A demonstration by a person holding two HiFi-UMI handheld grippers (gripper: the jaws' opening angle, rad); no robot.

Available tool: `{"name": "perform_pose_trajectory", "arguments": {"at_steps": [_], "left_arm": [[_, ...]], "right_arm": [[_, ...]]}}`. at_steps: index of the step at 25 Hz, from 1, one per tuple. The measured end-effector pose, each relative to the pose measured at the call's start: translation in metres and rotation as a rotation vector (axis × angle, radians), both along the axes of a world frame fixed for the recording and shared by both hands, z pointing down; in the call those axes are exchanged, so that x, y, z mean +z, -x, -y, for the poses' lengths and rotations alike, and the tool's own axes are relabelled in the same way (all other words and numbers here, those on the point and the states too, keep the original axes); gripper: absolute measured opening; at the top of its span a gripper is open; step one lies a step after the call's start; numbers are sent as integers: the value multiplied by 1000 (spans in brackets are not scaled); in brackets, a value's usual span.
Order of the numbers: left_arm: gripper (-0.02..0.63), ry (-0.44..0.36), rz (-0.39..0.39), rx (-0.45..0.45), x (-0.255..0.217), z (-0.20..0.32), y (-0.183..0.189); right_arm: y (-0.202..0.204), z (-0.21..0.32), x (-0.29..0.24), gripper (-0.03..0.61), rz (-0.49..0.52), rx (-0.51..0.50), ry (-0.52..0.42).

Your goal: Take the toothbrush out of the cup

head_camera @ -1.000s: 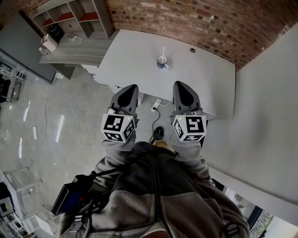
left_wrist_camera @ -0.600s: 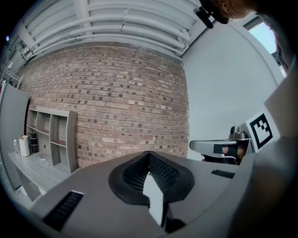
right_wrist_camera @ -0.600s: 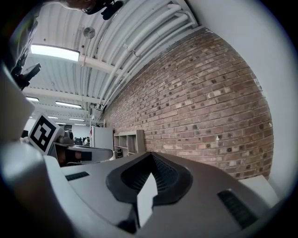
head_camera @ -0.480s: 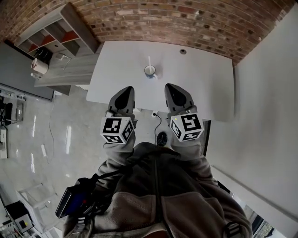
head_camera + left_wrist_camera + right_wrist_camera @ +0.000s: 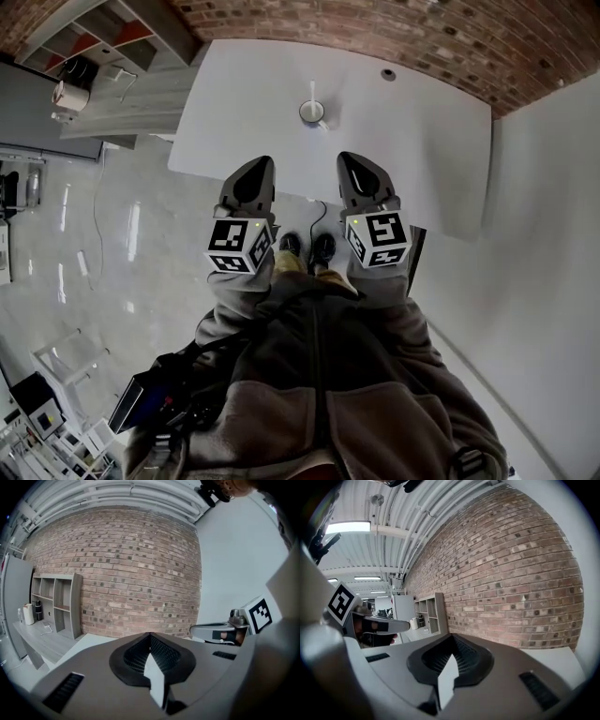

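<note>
This is an office-like loft workspace. A plain white table (image 5: 412,122) stands against a bare brick wall (image 5: 422,37). Left of the table are an open cubby shelf unit (image 5: 103,33) and a grey wooden counter (image 5: 127,117). A glossy pale floor (image 5: 141,253) spreads before the table, and exposed pipes (image 5: 410,522) and strip lights (image 5: 347,527) run above it.

Lighting: bright, even, from ceiling strip light (image 5: 348,527). Glare: pale streaks on glossy floor (image 5: 112,187). Shadows: soft. Distortion: strong fisheye bending, with dark rounded corners in both gripper views.
</note>
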State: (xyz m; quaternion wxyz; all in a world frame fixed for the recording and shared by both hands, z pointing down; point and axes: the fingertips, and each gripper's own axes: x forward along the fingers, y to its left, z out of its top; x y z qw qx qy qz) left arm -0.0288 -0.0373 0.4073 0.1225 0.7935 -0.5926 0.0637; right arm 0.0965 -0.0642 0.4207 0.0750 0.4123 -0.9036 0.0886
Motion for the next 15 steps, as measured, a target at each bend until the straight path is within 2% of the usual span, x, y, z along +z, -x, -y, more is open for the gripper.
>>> {"name": "perform_pose_trajectory", "arguments": {"at_steps": [6,15], "left_arm": [[3,72,-24,18,34,22,25],[3,195,-47,60,93,66,37]], "right_arm": [[38,25,24,1,-56,-1,52],[70,71,83,1,-134,17,179]]}}
